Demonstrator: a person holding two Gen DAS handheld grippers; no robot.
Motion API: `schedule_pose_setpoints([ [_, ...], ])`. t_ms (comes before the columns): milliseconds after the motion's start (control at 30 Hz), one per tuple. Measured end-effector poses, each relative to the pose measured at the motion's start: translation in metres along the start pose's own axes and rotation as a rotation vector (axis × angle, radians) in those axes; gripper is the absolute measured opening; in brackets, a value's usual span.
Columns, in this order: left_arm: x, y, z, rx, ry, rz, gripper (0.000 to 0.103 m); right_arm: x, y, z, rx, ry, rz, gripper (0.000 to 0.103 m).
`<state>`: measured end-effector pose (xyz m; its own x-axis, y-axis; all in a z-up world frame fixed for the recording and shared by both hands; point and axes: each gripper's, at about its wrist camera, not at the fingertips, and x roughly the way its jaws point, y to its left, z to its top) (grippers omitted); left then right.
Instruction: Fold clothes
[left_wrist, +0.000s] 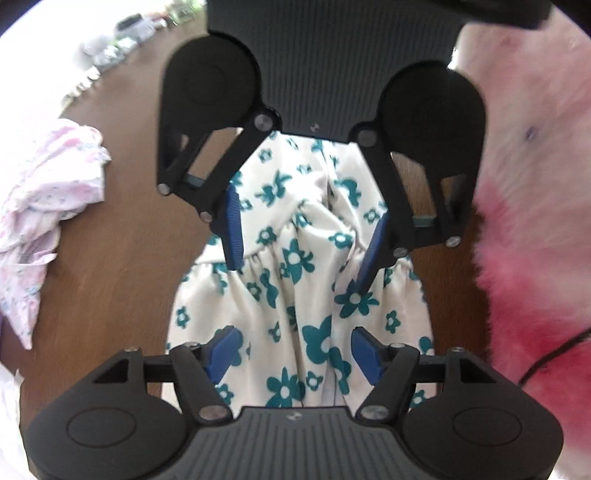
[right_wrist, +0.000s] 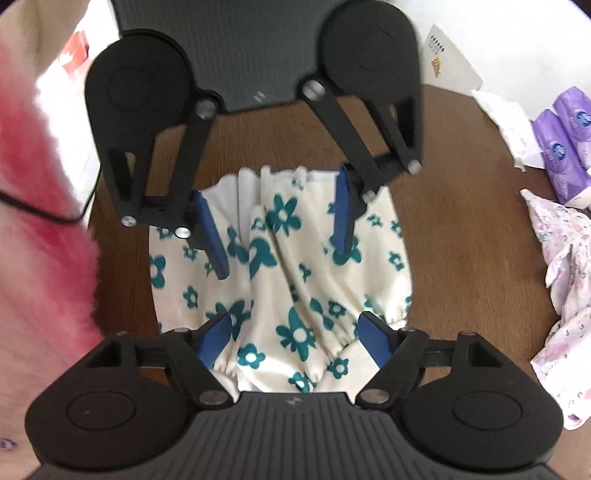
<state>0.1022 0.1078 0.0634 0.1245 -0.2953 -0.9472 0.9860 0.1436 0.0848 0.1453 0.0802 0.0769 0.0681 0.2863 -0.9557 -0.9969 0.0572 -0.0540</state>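
Brown table (left_wrist: 122, 258): floral garment (left_wrist: 295, 280), light, soft, limp; best pinched at gathered seam, six o'clock. Left gripper (left_wrist: 295, 354), right gripper (right_wrist: 295, 339): fingers apart, empty.

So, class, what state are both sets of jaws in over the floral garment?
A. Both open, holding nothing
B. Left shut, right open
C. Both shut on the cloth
A: the left gripper and right gripper show blue pads spread wide apart, with the flower-print garment lying loose between them.
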Motion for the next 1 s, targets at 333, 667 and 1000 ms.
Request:
schedule_pose_setpoints([
  [333, 0.003, -0.005, 0.003, 0.040, 0.018, -0.051, 0.044, 0.006, -0.010, -0.005, 0.009, -0.007, 0.040, 0.029],
  [667, 0.008, 0.001, 0.008, 0.028, 0.020, -0.004, 0.031, -0.003, -0.009, -0.009, -0.014, -0.012, 0.030, 0.022],
  [1000, -0.007, -0.007, -0.016, -0.024, 0.073, 0.104, 0.068, -0.006, 0.004, 0.000, 0.005, -0.091, -0.026, 0.071],
])
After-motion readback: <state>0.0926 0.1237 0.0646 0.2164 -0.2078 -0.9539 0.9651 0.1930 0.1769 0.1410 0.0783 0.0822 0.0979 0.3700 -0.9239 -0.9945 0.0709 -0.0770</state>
